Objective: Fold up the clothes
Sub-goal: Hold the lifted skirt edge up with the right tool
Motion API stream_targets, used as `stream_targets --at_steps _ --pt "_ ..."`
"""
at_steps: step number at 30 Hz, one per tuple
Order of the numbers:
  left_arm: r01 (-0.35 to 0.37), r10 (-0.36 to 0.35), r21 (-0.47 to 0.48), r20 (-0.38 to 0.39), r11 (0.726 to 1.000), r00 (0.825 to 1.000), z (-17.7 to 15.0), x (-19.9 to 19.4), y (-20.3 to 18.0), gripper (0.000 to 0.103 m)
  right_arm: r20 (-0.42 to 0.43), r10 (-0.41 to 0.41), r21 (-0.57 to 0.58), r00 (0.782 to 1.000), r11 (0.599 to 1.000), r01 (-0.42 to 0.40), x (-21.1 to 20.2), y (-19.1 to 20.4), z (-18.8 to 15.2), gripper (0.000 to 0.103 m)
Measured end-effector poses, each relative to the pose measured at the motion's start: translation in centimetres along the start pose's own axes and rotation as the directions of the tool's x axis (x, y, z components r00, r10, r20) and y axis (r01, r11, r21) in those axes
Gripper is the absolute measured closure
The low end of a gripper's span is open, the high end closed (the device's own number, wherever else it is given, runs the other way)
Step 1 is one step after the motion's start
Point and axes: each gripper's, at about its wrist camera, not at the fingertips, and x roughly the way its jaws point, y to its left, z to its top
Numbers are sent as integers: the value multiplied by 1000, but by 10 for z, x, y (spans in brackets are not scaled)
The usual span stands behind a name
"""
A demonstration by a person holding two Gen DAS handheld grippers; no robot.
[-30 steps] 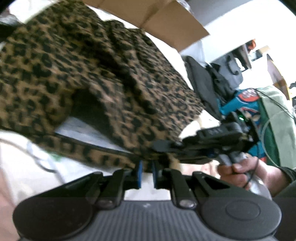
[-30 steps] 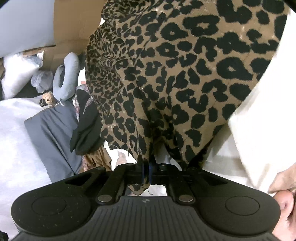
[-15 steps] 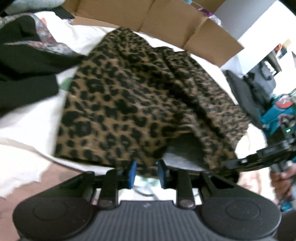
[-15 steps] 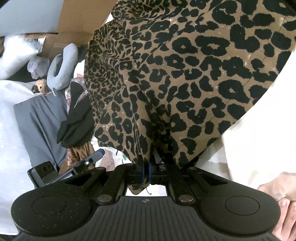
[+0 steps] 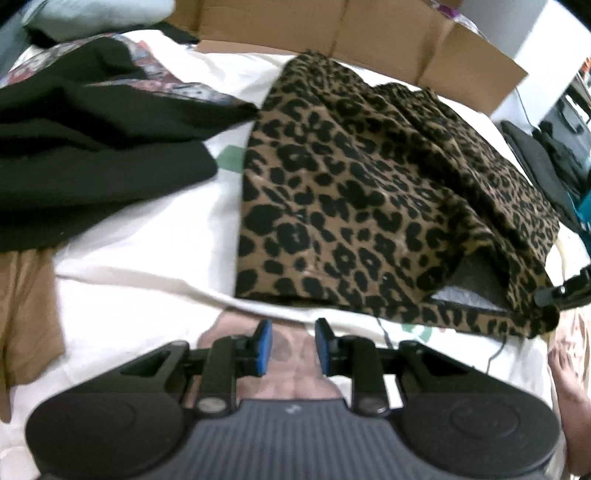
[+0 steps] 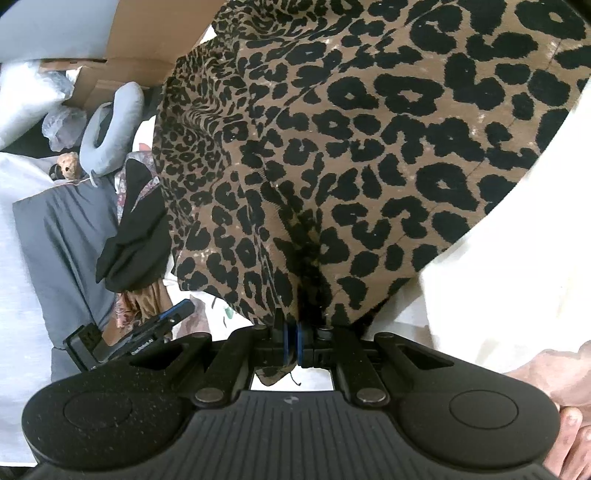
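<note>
A leopard-print garment (image 5: 373,206) lies folded over on the white sheet (image 5: 155,258); its grey lining shows at the near right corner. My left gripper (image 5: 290,345) is open and empty, a little short of the garment's near edge. My right gripper (image 6: 291,341) is shut on a corner of the leopard-print garment (image 6: 369,147), which fills most of the right wrist view. The right gripper's fingers (image 5: 565,291) show at the right edge of the left wrist view, holding that corner. The left gripper also shows in the right wrist view (image 6: 147,328).
Black clothes (image 5: 92,147) are piled at the left on the sheet, with a brown cloth (image 5: 26,314) near them. A cardboard box (image 5: 369,33) stands behind. A grey pillow (image 6: 114,125) and grey bedding (image 6: 66,240) lie at the left of the right wrist view.
My left gripper has opened, let go of the garment's edge and drawn back. The garment now lies flat on the sheet. My right gripper still holds its corner.
</note>
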Motion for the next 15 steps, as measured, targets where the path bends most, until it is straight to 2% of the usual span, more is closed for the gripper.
stream_targets --at_steps 7,9,15 --pt "9 -8 -4 28 1000 1000 5 -2 -4 65 13 -9 0 1000 1000 9 -4 -4 1 101" --pt "11 -12 5 30 1000 999 6 0 -6 58 15 -9 1 1000 1000 9 -5 -4 2 101" --pt "-44 42 60 30 997 999 7 8 -13 54 23 -11 8 1000 1000 10 -7 -7 2 101"
